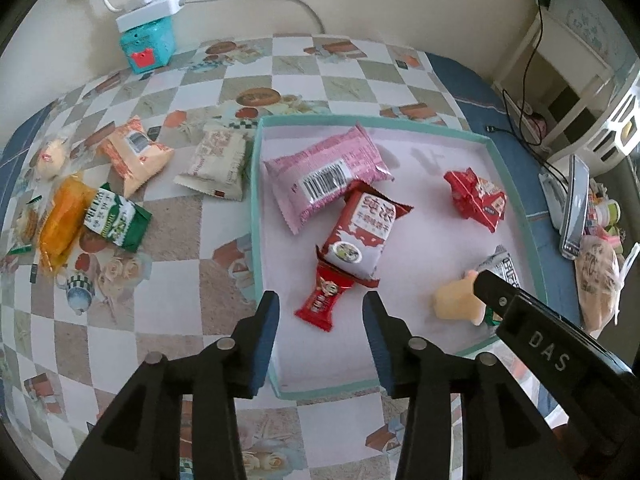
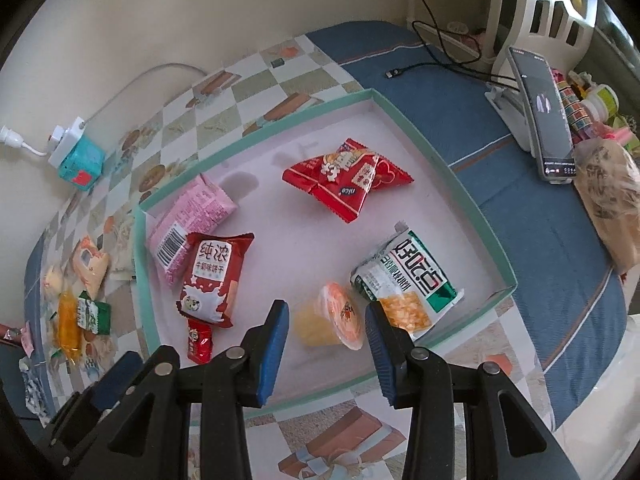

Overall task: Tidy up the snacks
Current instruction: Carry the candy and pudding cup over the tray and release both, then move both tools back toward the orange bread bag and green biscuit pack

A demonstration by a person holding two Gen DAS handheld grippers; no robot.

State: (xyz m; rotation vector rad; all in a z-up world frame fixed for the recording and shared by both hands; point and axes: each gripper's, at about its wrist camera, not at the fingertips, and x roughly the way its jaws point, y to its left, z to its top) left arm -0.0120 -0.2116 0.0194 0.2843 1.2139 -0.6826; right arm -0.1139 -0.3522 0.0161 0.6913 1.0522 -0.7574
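A teal-rimmed box lid holds a pink packet, a red-and-white biscuit packet, a small red bar, a red bag, a white-green packet and a jelly cup. My left gripper is open and empty above the red bar. My right gripper is open and empty, the jelly cup lying between its fingers; it shows in the left wrist view.
Several loose snacks lie left of the tray: a peach packet, a beige packet, a green packet, an orange one. A teal box with a power strip stands by the wall. A phone on a stand and a bagged bun sit at right.
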